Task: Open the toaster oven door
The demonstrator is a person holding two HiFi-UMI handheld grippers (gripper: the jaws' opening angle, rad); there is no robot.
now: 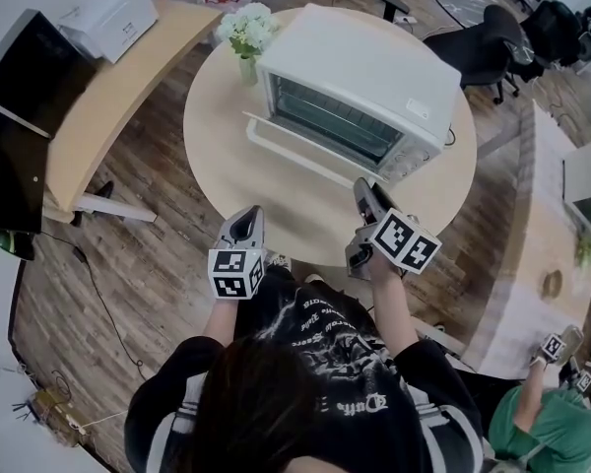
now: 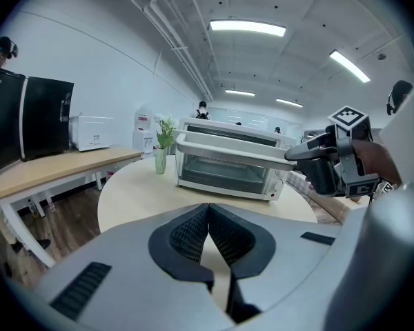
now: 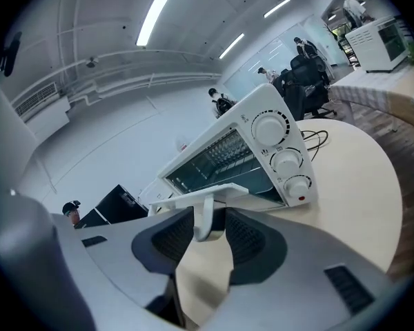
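A white toaster oven (image 1: 364, 82) stands on the round table (image 1: 222, 170), its glass door up against the body. A long white handle (image 1: 294, 156) runs along the door's front. My right gripper (image 1: 364, 190) is at the handle's right end. In the right gripper view the handle's end bracket (image 3: 201, 209) sits between the pads of the right gripper (image 3: 210, 216), with gaps at its sides, so the jaws are open. My left gripper (image 1: 246, 220) hovers at the table's near edge, apart from the oven. In its own view the left gripper (image 2: 208, 209) is shut on nothing.
A vase of white flowers (image 1: 248, 35) stands left of the oven on the table. A curved desk (image 1: 108, 106) with a white appliance (image 1: 113, 16) lies to the left. A black office chair (image 1: 483, 47) is behind the table. Another person (image 1: 542, 427) is at the lower right.
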